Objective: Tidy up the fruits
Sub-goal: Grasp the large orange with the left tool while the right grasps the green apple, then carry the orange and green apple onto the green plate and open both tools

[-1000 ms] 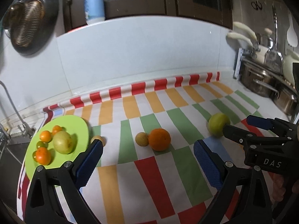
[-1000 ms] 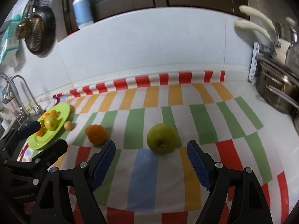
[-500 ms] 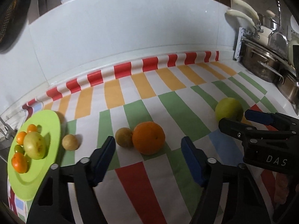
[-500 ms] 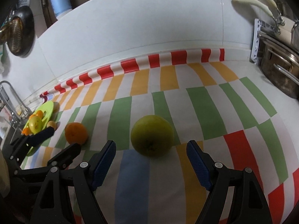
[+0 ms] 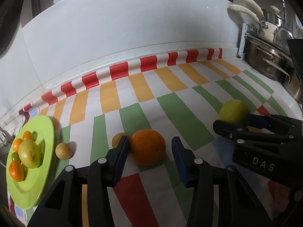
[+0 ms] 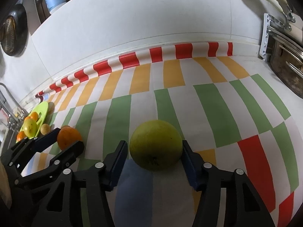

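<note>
Countertop fruit (image 6: 155, 144) now between fingers (image 6: 118, 159)

Even indoor light, soft shadows under the fruit, sharp centres, and strong fisheye bending with dark corners.

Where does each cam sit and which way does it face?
Left wrist: rides the left gripper, looking forward and down along its open blue-padded fingers at the round orange fruit on the striped mat; the right gripper shows at right.
Right wrist: rides the right gripper, fingers flanking the round yellow-green fruit; the left gripper shows at left.
Shared: both fruits, the lime green plate, the mat, the white backsplash.
</note>
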The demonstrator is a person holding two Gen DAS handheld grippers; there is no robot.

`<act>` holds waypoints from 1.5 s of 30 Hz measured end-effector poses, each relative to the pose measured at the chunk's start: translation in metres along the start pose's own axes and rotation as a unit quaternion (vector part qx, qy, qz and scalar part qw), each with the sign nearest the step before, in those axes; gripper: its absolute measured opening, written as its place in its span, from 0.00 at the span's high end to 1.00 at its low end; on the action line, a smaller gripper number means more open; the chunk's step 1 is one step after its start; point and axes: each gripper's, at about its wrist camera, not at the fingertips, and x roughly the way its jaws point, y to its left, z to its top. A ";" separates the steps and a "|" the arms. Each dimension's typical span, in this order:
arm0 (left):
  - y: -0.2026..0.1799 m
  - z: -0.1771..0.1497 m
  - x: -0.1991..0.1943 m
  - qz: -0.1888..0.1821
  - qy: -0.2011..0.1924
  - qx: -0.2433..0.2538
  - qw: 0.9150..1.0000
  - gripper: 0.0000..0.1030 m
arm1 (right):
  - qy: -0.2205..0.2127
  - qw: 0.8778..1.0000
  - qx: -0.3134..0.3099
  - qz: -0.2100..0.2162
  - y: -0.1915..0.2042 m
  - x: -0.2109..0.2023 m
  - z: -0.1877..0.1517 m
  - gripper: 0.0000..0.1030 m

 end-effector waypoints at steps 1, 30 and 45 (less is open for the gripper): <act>0.000 0.000 0.000 0.002 0.000 0.000 1.000 0.58 | -0.001 1.000 -0.001 -0.003 0.000 0.000 0.000 0.49; 0.022 0.001 -0.051 -0.033 -0.023 -0.029 0.999 0.62 | -0.019 0.999 -0.024 0.020 0.023 -0.045 -0.008 0.51; 0.042 -0.015 -0.112 -0.018 -0.061 -0.056 0.996 0.62 | -0.059 0.996 -0.051 0.033 0.055 -0.097 -0.016 0.51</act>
